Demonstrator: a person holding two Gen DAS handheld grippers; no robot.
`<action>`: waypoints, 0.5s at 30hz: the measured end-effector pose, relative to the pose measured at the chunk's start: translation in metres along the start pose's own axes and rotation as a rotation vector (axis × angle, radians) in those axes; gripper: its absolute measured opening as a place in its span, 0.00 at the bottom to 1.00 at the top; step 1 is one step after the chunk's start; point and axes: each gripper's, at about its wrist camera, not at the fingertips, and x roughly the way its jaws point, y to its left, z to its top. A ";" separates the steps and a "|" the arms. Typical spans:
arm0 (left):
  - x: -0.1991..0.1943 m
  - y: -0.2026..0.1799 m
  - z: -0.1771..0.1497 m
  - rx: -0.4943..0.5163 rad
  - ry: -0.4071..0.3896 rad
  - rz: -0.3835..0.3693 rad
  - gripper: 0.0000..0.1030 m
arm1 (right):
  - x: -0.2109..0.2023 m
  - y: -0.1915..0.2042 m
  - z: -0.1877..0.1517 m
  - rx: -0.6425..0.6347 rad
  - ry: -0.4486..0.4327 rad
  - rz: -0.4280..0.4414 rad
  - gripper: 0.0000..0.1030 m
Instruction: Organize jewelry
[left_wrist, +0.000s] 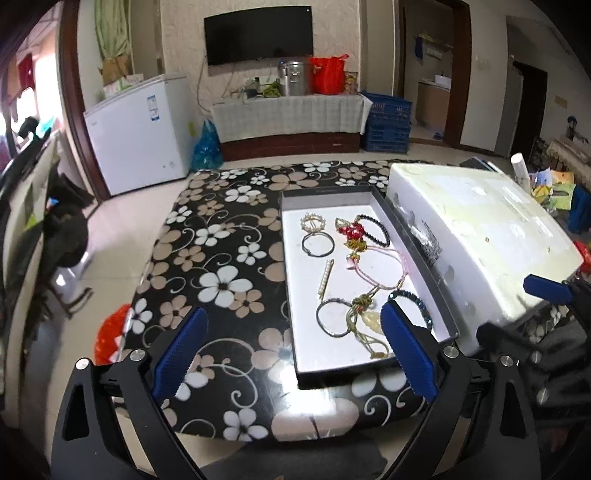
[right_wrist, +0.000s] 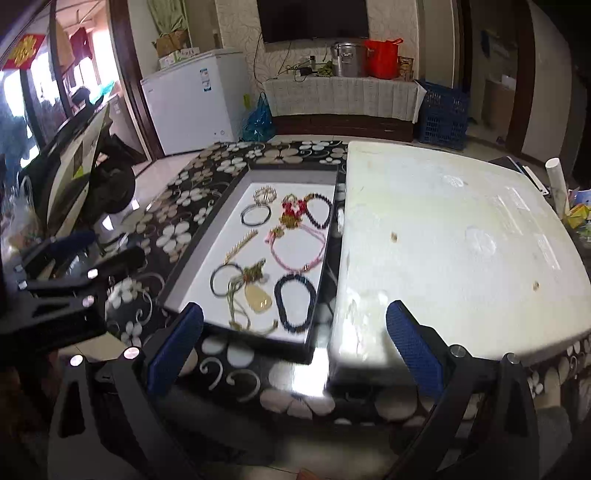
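Now the left gripper and the right gripper both stand wide apart and hold nothing. Ahead of them on the flowered table, the black tray keeps the jewelry, beside a white box.

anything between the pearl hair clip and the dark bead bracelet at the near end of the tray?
Yes. In the right wrist view, the yellow pendant on a green cord lies between the pearl hair clip and the dark bead bracelet.

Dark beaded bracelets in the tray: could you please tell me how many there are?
2. One dark beaded bracelet lies at the far right corner of the tray; the other lies at its near right corner. None seems hidden.
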 end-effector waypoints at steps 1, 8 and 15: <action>0.002 -0.002 -0.001 0.006 0.011 -0.005 0.94 | 0.001 0.001 -0.002 0.001 0.004 -0.006 0.95; 0.010 -0.007 -0.003 0.026 0.041 0.002 0.94 | 0.006 0.001 -0.004 -0.011 -0.006 -0.054 0.95; 0.016 -0.011 -0.004 0.037 0.062 0.003 0.94 | 0.011 -0.002 -0.006 0.007 0.013 -0.058 0.95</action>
